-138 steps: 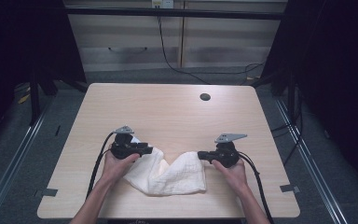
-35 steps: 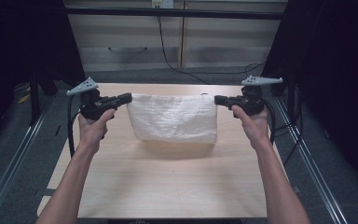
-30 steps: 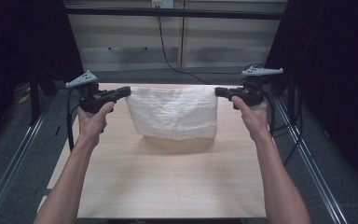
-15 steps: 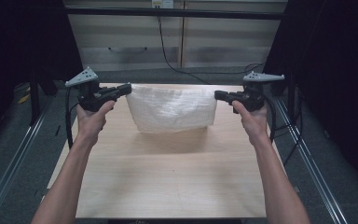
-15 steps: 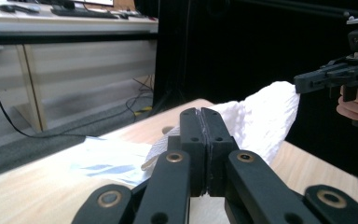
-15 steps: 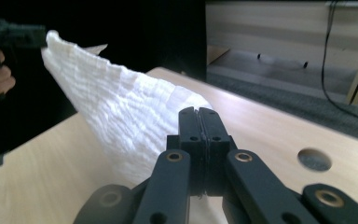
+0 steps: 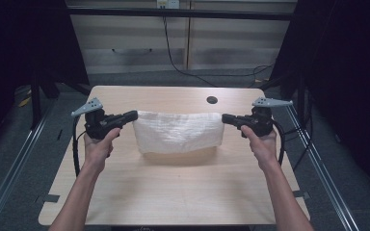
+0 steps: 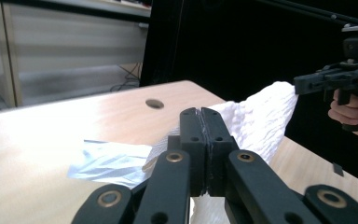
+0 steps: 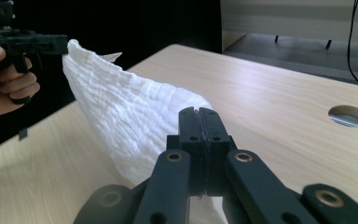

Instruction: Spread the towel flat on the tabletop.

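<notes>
White towel hangs stretched between the two tongs, above the desk. Left tongs are clenched on its one upper corner, right tongs clenched on the other, so the cloth sags from both tips, its lower edge close over the wood. A round hole lies beyond the right tongs.

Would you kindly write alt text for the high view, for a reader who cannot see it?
A person holds a white towel stretched above a light wooden table, the left gripper shut on one top corner and the right gripper shut on the other. The towel hangs down between them, its lower edge near the tabletop. A round hole sits near the table's far edge.
</notes>
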Motion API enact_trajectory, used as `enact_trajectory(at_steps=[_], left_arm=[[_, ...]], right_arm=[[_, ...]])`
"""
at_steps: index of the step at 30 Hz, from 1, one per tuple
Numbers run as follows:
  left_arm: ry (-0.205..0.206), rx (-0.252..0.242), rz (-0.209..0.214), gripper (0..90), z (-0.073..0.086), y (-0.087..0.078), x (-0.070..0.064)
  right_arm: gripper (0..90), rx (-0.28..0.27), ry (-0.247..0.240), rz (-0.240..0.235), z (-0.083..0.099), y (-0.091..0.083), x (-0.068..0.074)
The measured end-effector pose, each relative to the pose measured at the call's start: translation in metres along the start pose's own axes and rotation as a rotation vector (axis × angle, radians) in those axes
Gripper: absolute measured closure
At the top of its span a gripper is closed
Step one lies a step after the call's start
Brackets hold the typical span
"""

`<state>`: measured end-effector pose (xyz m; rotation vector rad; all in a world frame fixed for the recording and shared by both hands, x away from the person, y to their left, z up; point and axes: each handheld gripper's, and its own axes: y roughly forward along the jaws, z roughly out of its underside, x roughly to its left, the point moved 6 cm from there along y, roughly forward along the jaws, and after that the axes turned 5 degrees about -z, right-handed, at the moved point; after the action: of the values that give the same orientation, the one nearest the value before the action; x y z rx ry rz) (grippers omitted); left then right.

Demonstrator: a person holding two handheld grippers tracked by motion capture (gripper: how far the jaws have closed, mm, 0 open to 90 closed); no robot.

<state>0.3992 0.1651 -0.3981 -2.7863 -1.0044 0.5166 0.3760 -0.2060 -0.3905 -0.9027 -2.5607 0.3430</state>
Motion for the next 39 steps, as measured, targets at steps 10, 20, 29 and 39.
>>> enact_trajectory(at_steps=[10, 20, 29, 39], left_arm=[[-0.023, 0.043, 0.007, 89.1, 0.044, -0.013, -0.008], [-0.043, 0.109, 0.051, 89.0, 0.094, -0.026, -0.033], [0.004, 0.226, 0.068, 88.6, 0.129, -0.041, -0.045], [0.055, 0.308, 0.103, 86.4, 0.155, -0.056, -0.068]], right_arm=[[89.7, 0.040, -0.012, 0.006, 0.041, -0.009, 0.011], [89.7, 0.085, -0.015, 0.005, 0.098, -0.019, 0.035], [89.5, 0.124, 0.024, -0.022, 0.140, -0.025, 0.044], [87.3, 0.193, 0.038, -0.061, 0.171, -0.036, 0.058]])
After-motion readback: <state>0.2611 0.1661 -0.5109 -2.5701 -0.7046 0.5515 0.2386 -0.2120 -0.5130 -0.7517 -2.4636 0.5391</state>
